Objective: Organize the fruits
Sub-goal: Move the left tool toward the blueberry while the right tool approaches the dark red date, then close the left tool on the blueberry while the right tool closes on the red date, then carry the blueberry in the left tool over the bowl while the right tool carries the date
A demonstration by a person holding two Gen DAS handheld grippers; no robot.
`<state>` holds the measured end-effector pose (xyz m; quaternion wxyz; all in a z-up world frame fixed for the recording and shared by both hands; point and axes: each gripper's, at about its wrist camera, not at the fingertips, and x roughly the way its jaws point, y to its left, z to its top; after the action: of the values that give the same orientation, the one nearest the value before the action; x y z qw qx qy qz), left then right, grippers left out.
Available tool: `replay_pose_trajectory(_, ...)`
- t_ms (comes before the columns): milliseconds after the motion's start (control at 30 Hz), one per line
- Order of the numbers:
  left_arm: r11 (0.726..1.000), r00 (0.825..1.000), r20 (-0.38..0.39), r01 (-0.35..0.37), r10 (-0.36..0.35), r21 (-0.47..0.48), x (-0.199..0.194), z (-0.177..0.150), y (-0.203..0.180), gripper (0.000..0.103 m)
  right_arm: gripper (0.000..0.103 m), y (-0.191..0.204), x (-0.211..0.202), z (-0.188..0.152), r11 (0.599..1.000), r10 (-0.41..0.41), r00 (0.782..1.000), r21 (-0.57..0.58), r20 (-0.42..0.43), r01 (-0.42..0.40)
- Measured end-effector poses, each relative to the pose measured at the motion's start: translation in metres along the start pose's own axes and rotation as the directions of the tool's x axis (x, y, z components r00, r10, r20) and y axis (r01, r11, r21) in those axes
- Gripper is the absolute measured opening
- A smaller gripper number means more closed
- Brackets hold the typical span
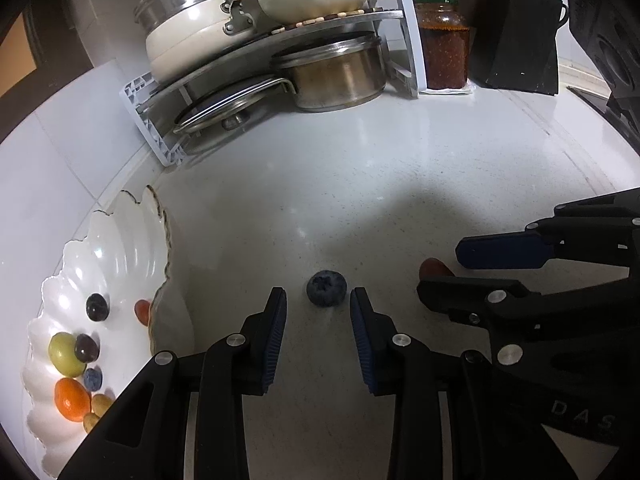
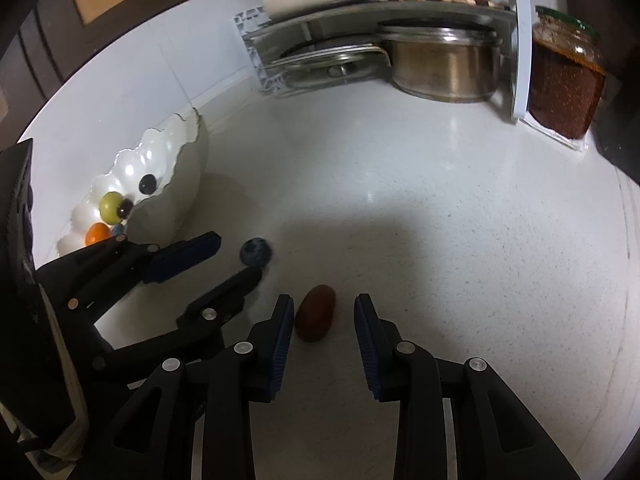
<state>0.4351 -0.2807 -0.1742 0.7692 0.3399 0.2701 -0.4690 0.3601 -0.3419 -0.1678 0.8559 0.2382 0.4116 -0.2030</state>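
Note:
A blueberry (image 1: 326, 288) lies on the white counter between the fingertips of my left gripper (image 1: 319, 300), with a gap on each side; the jaws are open and nothing is held. In the right wrist view a reddish-brown oval fruit (image 2: 315, 318) lies between the fingers of my right gripper (image 2: 324, 312), close to the left pad and well clear of the right one. That gripper is open too. Each view shows the other gripper: the right gripper (image 1: 440, 270) around its fruit (image 1: 434, 265), the left gripper (image 2: 234, 260) by the blueberry (image 2: 256, 253).
A white scalloped bowl (image 1: 132, 240) at the left holds several small fruits, among them an orange one (image 1: 72, 400) and a green one (image 1: 66, 353). At the back stand a pot rack (image 1: 408, 40), a steel pot (image 1: 336, 76), a jar (image 1: 444, 48) and a black block (image 1: 516, 40).

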Motion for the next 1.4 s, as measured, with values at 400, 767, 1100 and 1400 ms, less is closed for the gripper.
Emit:
replay_pose_trajectory(400,0.999,1.0,-0.017,0.005,-0.004,0.046,0.01,0.007,-0.004,0.033,0.023,-0.001,0.004,0.003,0.999,0.044,0.999,-0.007,-0.012,-0.044)
replay_pose_trajectory(767,1.0,0.998,-0.061,0.021,-0.021,-0.004,0.016,0.013,0.0,0.024,0.021,-0.005,0.0,0.004,0.999,0.041,0.999,0.015,0.005,-0.041)
replay_pose_trajectory(1100,1.0,0.998,-0.056,-0.022,0.021,-0.017,0.01,0.015,-0.005,0.023,0.021,-0.012,-0.004,0.005,0.998,0.049,0.999,0.029,0.006,-0.049)
replay_pose_trajectory(1400,0.99,0.997,-0.05,-0.07,0.064,-0.124,-0.01,0.015,0.002,0.023,0.021,-0.015,-0.009,0.008,0.998,0.066,0.998,0.015,0.01,-0.067)
